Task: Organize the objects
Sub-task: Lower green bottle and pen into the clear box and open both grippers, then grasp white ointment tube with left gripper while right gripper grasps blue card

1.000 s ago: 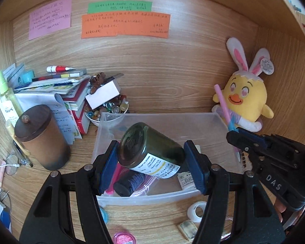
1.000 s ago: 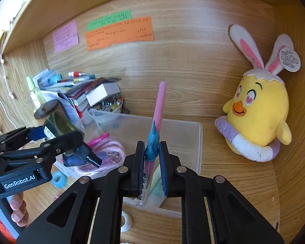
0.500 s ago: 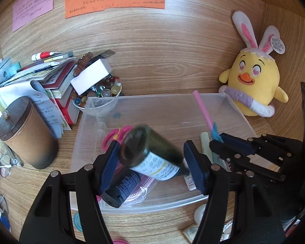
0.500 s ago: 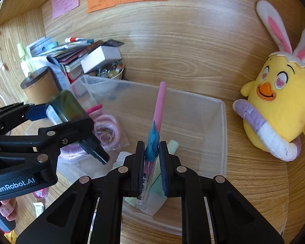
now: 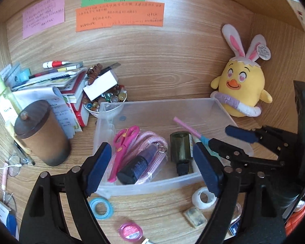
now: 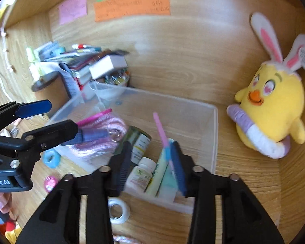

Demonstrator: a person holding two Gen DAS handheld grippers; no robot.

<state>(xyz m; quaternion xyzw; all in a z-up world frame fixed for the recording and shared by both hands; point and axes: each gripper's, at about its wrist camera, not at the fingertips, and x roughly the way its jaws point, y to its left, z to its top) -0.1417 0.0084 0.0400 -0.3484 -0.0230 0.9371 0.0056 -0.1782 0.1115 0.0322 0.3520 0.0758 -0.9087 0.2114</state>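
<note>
Both views were bright with soft daylight and faint shadows. The left view was sharp; the right view was motion-blurred. Fisheye distortion bent the edges, with dark corners.

Right wrist view: the right gripper (image 6: 150,162), jaws spread wide, hangs over the near edge of a clear plastic bin (image 6: 213,134) on a wooden desk. Inside the bin lie a dark green bottle (image 6: 137,140), a pink-and-blue pen (image 6: 161,134) close to the right finger, a small white bottle (image 6: 141,174), a pale green tube (image 6: 158,174) and pink cord (image 6: 111,124). The left gripper (image 6: 42,118), also parted, enters from the left above the cord; a yellow bunny-eared plush (image 6: 272,107) sits right of the bin.
</note>
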